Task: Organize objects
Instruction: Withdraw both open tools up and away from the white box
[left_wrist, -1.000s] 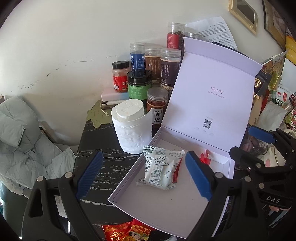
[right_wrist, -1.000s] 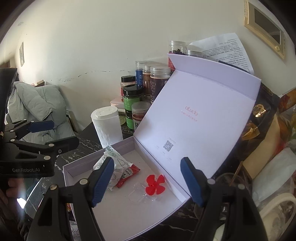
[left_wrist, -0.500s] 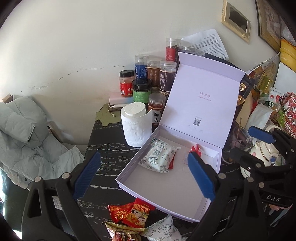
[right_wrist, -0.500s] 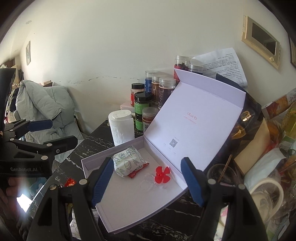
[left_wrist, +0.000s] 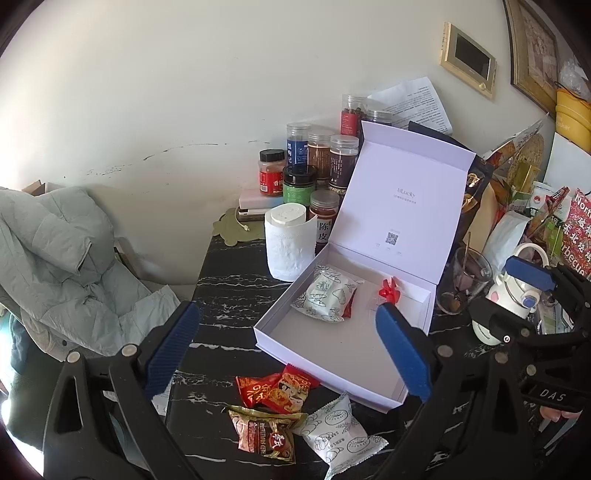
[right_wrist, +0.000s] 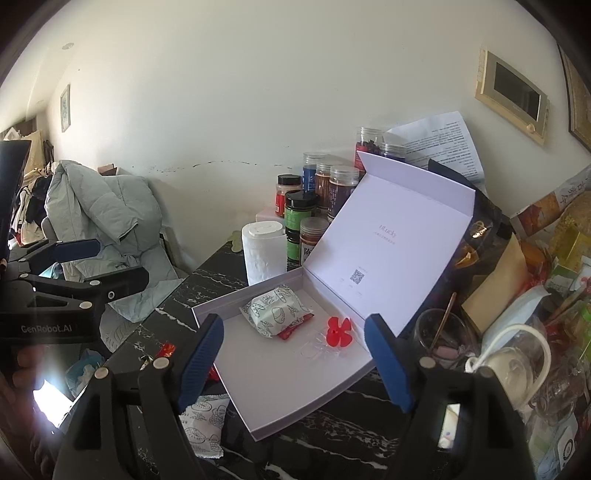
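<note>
Left gripper (left_wrist: 291, 354) spread wide, holding nothing, sits directly over loose snack packets (left_wrist: 275, 387) at 6 o'clock on the table. White box (left_wrist: 325, 354) w/ one packet inside lies at 1 o'clock. Right gripper (right_wrist: 295, 354), also released, hovers over the box; left is nearer the packets.

A: The open lilac cardboard box (left_wrist: 369, 373) has bare floor in its near half; a white patterned snack packet (left_wrist: 327, 297) and red plastic flower (left_wrist: 389, 290) fill the far half.

B: Its raised lid (left_wrist: 402, 206) walls the back, a white tissue roll (left_wrist: 288, 243) the left corner.
</note>
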